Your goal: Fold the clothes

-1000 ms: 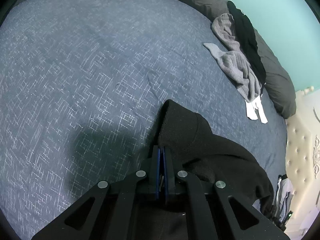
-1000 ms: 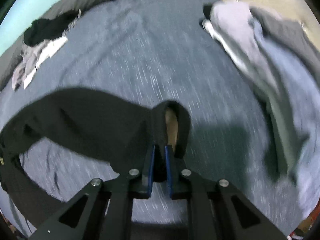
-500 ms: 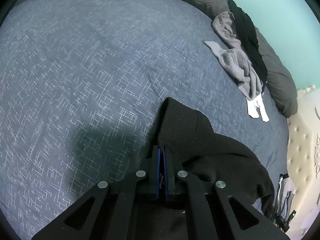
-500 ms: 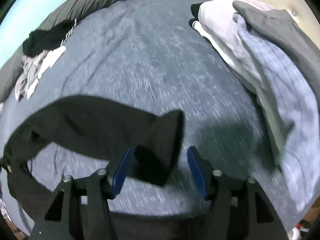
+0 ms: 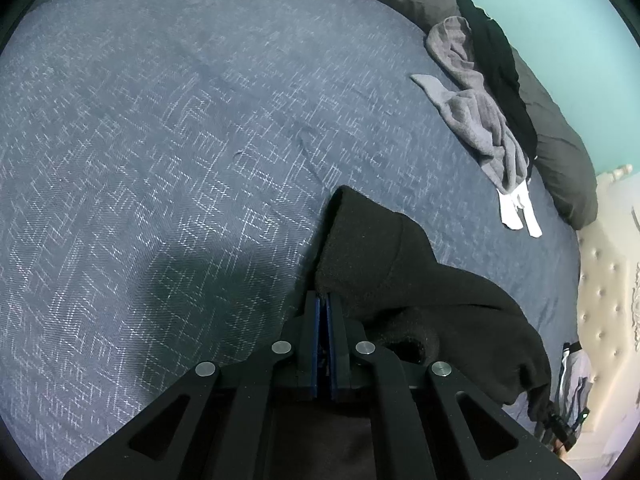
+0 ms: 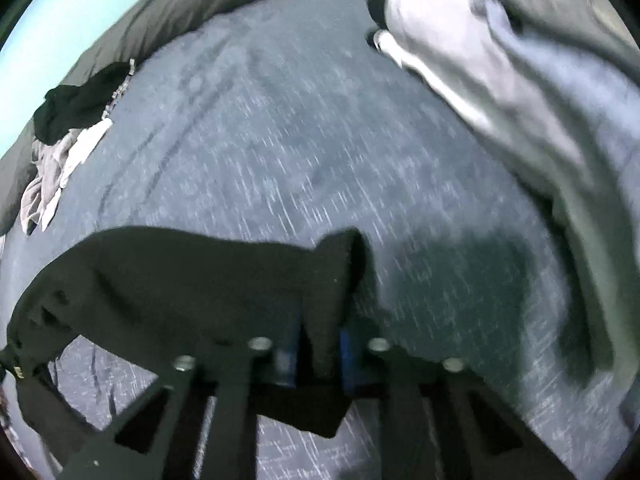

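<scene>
Left gripper point(image 5: 323, 300) clamped tight; right gripper point(image 6: 318, 344) just closing, both angled downward.

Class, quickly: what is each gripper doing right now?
Left gripper: shut on the black garment.
Right gripper: jaws just closed on the black garment.
</scene>
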### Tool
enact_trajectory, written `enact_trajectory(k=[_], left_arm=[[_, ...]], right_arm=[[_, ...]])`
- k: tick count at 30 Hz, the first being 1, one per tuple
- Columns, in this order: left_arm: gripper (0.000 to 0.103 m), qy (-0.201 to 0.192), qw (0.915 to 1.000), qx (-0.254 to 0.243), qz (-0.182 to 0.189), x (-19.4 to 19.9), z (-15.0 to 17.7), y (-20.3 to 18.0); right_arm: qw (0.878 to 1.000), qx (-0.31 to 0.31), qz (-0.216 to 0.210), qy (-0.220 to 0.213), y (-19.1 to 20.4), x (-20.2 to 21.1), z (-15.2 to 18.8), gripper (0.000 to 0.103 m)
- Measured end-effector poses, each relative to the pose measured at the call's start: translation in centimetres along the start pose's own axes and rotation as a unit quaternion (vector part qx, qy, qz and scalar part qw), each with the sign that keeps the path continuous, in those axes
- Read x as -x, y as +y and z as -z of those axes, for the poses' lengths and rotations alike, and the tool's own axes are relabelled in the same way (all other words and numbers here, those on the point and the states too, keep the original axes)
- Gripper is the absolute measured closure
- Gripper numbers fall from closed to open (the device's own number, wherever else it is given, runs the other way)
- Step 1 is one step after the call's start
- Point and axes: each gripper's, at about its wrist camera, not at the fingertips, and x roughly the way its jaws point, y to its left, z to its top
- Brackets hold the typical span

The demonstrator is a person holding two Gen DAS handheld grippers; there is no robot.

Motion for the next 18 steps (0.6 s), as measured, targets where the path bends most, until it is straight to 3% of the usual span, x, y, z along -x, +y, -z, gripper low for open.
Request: enact_trajectory(k=[7,18], left_arm=[[0.1,-0.01,0.9999,0.001,0.003,0.3,-0.5,-0.1],[0.101,-0.03,0.9995,0.004,0.006,0.9,-3.7,-2.0]], right_arm=[[0.993,0.018,0.015,-0.114,0.9,4.7,-4.5,0.097],[0.988,0.042,0.037,-0.146,3.8,4.4,-12.6,0.097]])
